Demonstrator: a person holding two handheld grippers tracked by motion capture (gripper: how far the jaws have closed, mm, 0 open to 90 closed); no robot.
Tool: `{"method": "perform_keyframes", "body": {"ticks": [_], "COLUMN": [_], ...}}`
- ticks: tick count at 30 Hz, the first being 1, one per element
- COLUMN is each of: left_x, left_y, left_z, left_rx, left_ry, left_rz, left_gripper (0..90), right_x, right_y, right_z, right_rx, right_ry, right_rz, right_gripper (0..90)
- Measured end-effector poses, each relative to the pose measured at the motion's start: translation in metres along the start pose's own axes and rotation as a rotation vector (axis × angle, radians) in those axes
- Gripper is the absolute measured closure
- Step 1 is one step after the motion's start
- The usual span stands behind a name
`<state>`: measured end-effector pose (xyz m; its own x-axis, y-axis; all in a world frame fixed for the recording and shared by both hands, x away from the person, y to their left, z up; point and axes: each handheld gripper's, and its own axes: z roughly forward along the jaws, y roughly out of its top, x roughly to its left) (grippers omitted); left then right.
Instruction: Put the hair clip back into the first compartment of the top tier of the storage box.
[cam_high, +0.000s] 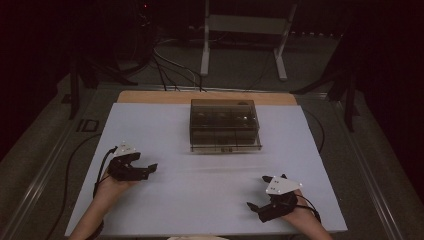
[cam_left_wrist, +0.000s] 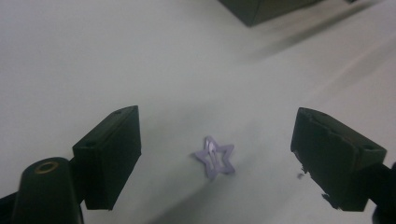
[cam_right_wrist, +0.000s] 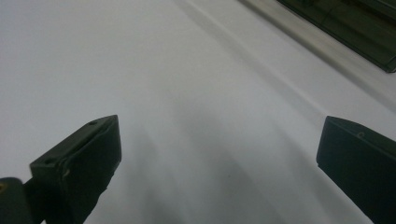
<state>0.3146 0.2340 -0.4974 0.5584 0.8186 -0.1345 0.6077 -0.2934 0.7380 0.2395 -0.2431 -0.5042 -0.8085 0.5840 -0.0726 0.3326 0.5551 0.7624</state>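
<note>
Star clip (cam_left_wrist: 214, 157): small lilac star-shaped hair clip, lying flat on the white surface (cam_high: 210, 185). In the left gripper view it sits between the two jaws, slightly toward the 7 o'clock jaw, touching neither.

Left hand-held gripper (cam_left_wrist: 215, 154): jaws spread wide, holding nothing. In the high view (cam_high: 150, 167) it sits at 8 o'clock from the box, pointing toward 3 o'clock.

Step in hand (judgement): closing in on the star clip for a pick-up.

Procedure (judgement): centre the clip between the jaws, bring the tips right down to the surface, then close slowly. The clip is thin and flat, so a high or fast closure may skid it away or miss it.

Right hand-held gripper (cam_high: 260, 192): jaws wide apart, empty, at 5 o'clock from the box. Its own view (cam_right_wrist: 219, 154) has bare surface between the jaws.

Box (cam_high: 224, 125): dark translucent compartment case, lid apparently shut, at 12 o'clock on the surface, well apart from both grippers.

View comparison: the left gripper view resolves the clip and its shape; the high view gives the overall layout, but the clip is too small to tell there. The right gripper view catches the box edge (cam_right_wrist: 345, 28) at 1 o'clock.
</note>
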Motion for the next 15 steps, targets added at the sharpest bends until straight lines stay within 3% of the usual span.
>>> {"method": "perform_keyframes", "body": {"ticks": [8,15], "left_x": [0.003,0.002], "left_y": [-0.004,-0.005], "left_z": [0.007,0.015], "left_rx": [0.026,0.064], "left_ry": [0.016,0.017], "left_rz": [-0.028,-0.024], "left_gripper": [31.7,43.8], "right_x": [0.001,0.000], "right_y": [0.000,0.000], "right_z": [0.000,0.001], "right_rx": [0.002,0.002], "right_ry": [0.005,0.007], "right_rz": [-0.005,-0.007], "right_gripper": [0.6,0.6]}}
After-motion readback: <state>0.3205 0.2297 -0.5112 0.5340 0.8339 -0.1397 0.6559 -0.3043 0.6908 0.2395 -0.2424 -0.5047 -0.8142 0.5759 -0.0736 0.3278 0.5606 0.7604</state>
